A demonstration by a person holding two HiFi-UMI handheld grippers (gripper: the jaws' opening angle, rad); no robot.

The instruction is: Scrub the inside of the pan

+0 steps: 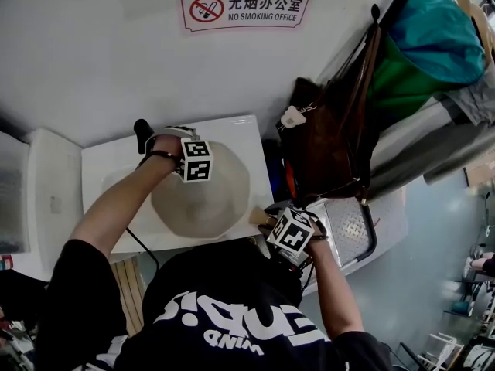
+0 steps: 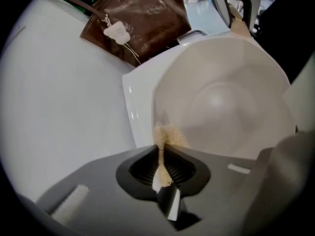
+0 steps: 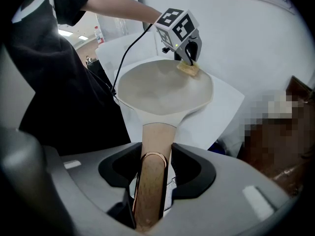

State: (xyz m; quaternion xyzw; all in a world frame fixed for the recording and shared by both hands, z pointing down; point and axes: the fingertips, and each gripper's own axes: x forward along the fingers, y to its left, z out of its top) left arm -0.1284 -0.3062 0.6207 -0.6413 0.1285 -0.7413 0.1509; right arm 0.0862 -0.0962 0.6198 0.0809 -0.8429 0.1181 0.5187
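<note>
On the white table (image 1: 241, 137), pan (image 1: 203, 199) lies flat. Left gripper (image 3: 189, 60): fingers clamped on a tan sponge (image 2: 167, 134), which touches the pan's inner wall near the rim. Right gripper (image 3: 155, 171): fingers clamped on the pan's handle (image 3: 156, 141)

pan (image 1: 201, 195) over the table (image 1: 104, 168), bag (image 1: 332, 145) to its right, sign (image 1: 245, 7) on the wall (image 1: 93, 52) behind

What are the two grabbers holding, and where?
The right gripper clamps the pan by its wooden handle. The left gripper pinches a tan sponge by its near end.
</note>
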